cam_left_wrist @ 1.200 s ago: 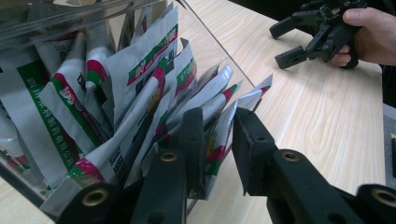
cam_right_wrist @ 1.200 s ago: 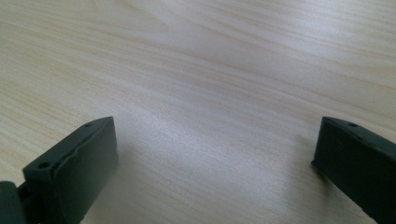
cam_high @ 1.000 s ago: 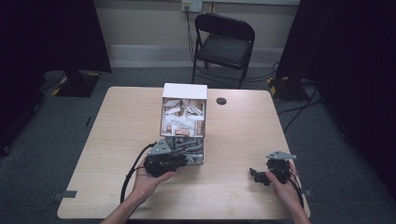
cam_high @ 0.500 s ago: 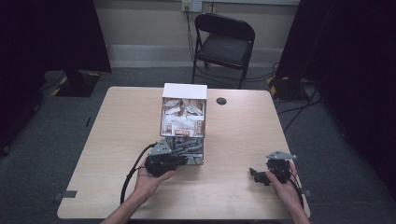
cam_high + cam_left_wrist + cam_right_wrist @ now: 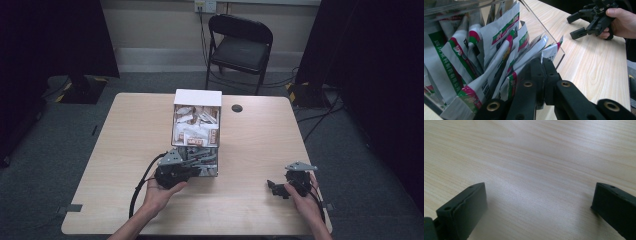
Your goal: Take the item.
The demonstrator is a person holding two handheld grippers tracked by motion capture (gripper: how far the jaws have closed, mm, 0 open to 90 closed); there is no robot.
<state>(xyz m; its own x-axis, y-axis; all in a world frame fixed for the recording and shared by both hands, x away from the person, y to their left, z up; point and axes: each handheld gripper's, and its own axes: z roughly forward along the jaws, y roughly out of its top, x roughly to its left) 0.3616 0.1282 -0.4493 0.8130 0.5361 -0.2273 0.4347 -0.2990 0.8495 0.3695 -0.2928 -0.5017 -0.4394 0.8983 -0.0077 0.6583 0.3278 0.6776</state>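
Now left gripper (image 5: 542, 72) sits at the near end of a clear box (image 5: 196, 131) mid-table, jaws pressed together w/ a sachet (image 5: 549, 53) edge pinched between them. Right gripper (image 5: 280, 189) rests low over bare table (image 5: 544, 157) near the front right edge, jaws spread wide, holding nothing.

Table (image 5: 260, 150) – pale wood grain, light beige. Box (image 5: 197, 98) – white back, clear walls. Sachets (image 5: 499, 42) – white-silver, green and pink-red bands, dark print. Both grippers, left gripper (image 5: 172, 172) and right gripper (image 5: 290, 184) – black. Chair (image 5: 240, 47) black; floor (image 5: 65, 145) grey-green carpet.
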